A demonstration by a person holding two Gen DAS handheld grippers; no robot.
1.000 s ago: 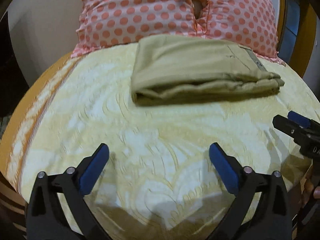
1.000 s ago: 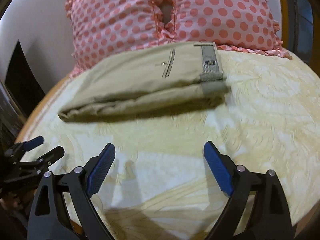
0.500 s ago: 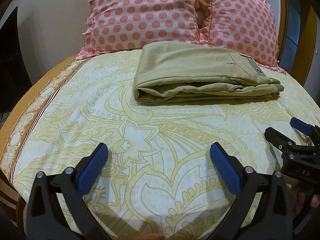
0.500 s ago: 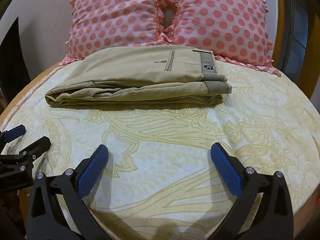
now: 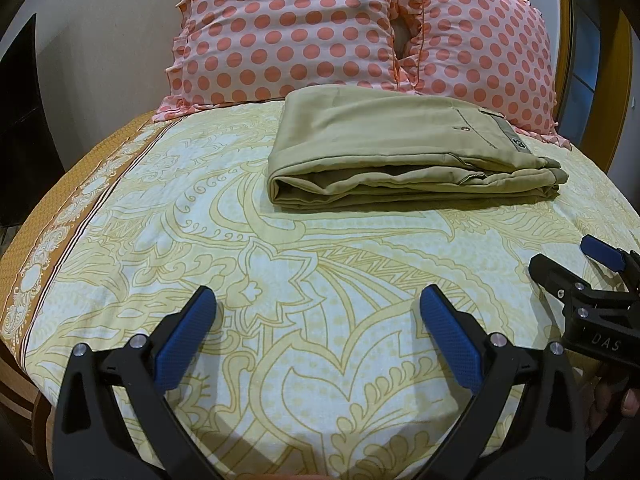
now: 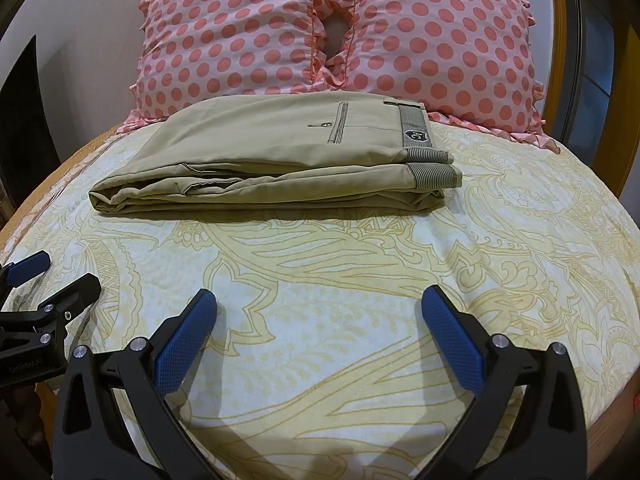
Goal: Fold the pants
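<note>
Left wrist view: khaki pants (image 5: 400,160), folded flat, lie on the bed (image 5: 200,220) against the polka-dot pillows (image 5: 320,28); left tongs (image 5: 318,320) and right tongs (image 6: 320,320) gape, released, holding nothing.

A bed fills the view, its bedspread (image 5: 304,280) cream with yellow paisley scrolls and an orange border at the left edge. Two pink pillows (image 6: 336,36) with coral dots lean at the head against a plain pale wall (image 5: 104,40), a yellow wooden frame (image 6: 554,40) to the right.
</note>
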